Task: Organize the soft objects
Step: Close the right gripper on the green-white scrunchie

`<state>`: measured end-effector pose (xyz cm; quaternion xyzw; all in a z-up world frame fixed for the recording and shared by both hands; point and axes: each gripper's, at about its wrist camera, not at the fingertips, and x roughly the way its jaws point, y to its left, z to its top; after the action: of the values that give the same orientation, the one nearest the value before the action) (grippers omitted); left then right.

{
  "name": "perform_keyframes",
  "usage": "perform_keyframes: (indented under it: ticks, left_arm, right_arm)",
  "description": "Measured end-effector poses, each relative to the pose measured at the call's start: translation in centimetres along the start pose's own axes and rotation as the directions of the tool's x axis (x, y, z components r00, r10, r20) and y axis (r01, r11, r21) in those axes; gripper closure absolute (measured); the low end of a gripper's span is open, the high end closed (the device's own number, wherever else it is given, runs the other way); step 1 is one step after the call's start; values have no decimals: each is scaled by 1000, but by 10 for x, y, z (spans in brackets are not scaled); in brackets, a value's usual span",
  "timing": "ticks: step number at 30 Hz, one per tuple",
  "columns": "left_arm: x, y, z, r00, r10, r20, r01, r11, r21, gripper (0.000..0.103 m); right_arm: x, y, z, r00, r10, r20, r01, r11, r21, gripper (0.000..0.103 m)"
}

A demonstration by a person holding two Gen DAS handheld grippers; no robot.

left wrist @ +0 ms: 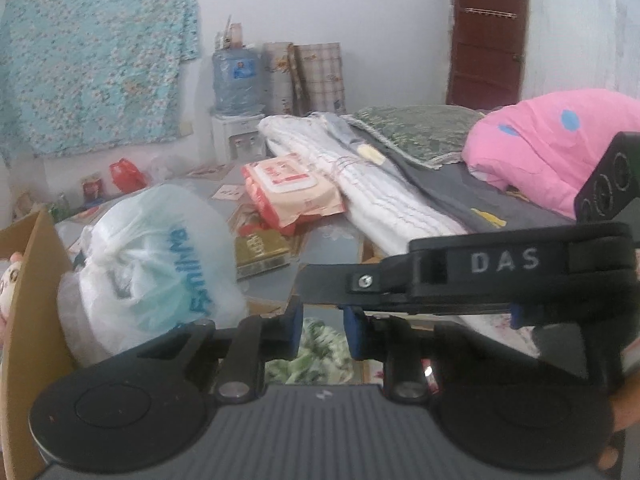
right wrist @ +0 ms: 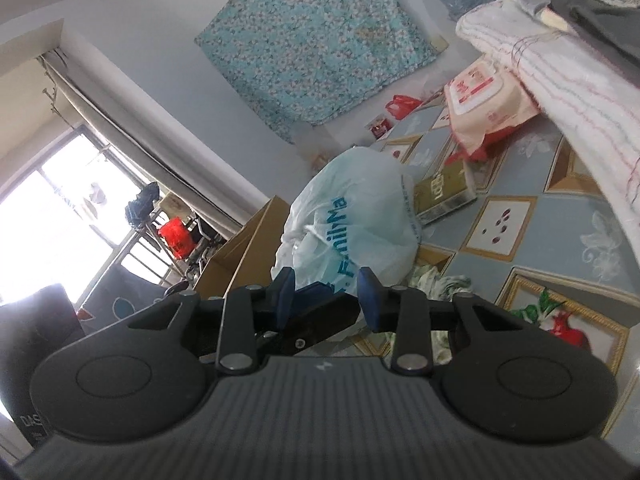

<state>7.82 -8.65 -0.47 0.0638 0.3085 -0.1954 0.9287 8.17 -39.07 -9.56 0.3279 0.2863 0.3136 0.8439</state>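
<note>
"DAS" stands on the right hand-held gripper (left wrist: 320,270); the plastic bag (left wrist: 160,264) reads "FamilyMa" (partly creased).

A floral cloth (left wrist: 96,64) hangs on the wall at ten o'clock. A water jug (left wrist: 236,80) stands at twelve, a brown door (left wrist: 488,32) at one. A wipes pack (left wrist: 288,188) lies mid-floor over a gold box (left wrist: 260,252), possibly a book. The box (left wrist: 28,280) sits at nine, a window (right wrist: 52,208) beyond.

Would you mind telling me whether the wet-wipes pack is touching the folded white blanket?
Touching: the left wrist view shows the wet-wipes pack leaning against the folded white blanket.
</note>
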Motion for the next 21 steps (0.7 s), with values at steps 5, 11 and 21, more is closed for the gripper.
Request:
perform_keyframes:
  ticks: [5,11,21]
  left_arm:
    - [3,16,-8,1000,10,-28,-11,999,-33,80]
    - [24,14,-18,994,-26,-108,25,1000,-6,41]
    - [84,9,-25,975,24,-223,-27,1000,-11,27]
  right_arm:
    - [5,4,-3,1000,-5,-11,5,1000,-1,70]
    - [9,-14,4,993,-120,10,120,992,29,55]
    - [57,-71,0,965,-226,-137,239,967,88,52]
